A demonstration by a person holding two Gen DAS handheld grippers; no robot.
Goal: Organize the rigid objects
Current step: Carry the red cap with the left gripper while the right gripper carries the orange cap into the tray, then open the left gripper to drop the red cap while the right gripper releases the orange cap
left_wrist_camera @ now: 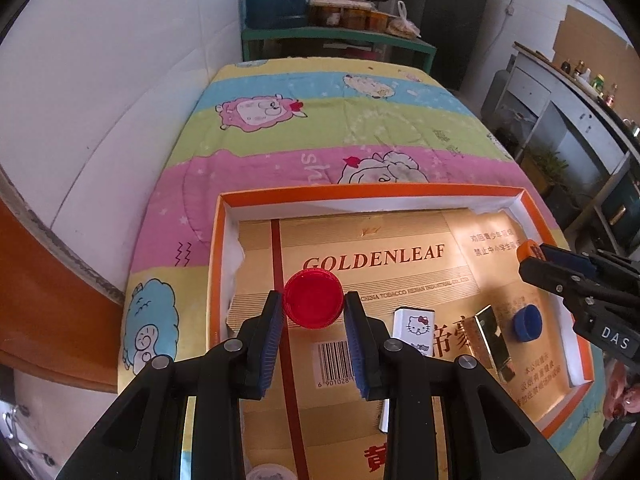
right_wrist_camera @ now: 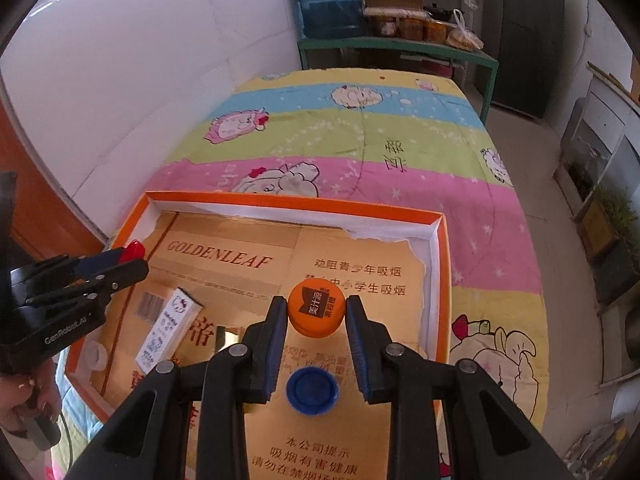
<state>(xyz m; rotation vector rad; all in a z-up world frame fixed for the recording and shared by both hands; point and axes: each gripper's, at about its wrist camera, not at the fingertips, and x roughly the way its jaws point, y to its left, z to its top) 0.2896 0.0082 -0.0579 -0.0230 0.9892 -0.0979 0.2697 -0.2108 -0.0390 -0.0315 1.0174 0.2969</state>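
My left gripper (left_wrist_camera: 314, 307) is shut on a red bottle cap (left_wrist_camera: 313, 298) and holds it above the orange-rimmed box (left_wrist_camera: 372, 191), over its left half. My right gripper (right_wrist_camera: 317, 312) is shut on an orange bottle cap (right_wrist_camera: 316, 309) above the box's (right_wrist_camera: 296, 202) right half. A blue cap (right_wrist_camera: 312, 391) lies on the gold cardboard floor below the right gripper, also in the left wrist view (left_wrist_camera: 528, 322). A white Hello Kitty box (left_wrist_camera: 414, 325) and a gold lighter (left_wrist_camera: 494, 342) lie between the grippers.
The box sits on a bed with a striped cartoon-sheep cover (left_wrist_camera: 320, 132). A white wall (left_wrist_camera: 100, 100) runs along the left. A green shelf (left_wrist_camera: 340, 36) with jars and water jugs stands beyond the bed. A white cap (right_wrist_camera: 96, 354) lies at the box's left edge.
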